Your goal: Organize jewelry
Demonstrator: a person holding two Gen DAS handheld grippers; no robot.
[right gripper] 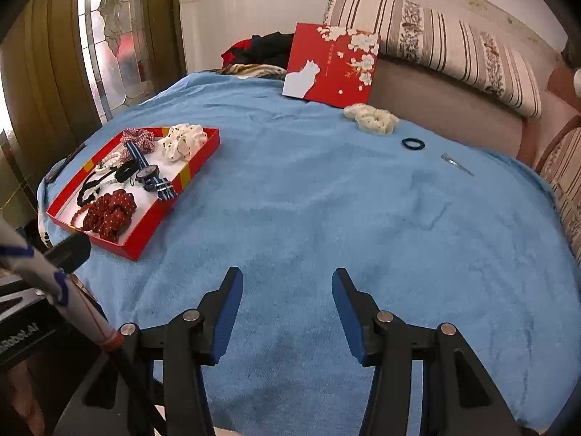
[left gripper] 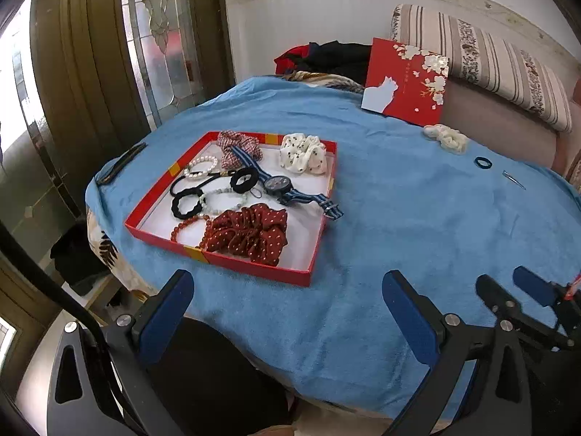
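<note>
A red tray [left gripper: 254,267] [right gripper: 145,236] on the blue cloth holds a dark red dotted scrunchie [left gripper: 250,234], a white dotted scrunchie [left gripper: 305,154], a striped-strap watch [left gripper: 277,185], black hair ties and bead bracelets. Loose at the far right lie a cream scrunchie [right gripper: 370,118], a dark blue hair tie [right gripper: 413,143] and a thin hair clip [right gripper: 457,164]. My left gripper [left gripper: 287,287] is open over the near cloth, just in front of the tray. My right gripper [right gripper: 287,279] has its jaws apart with nothing between them, over bare cloth.
The red lid with a white cat [right gripper: 330,65] leans against a striped sofa cushion [right gripper: 454,40] at the back. A dark flat item [left gripper: 121,163] lies at the table's left edge. Dark clothes [left gripper: 326,58] are piled behind. A glass door [left gripper: 159,36] stands left.
</note>
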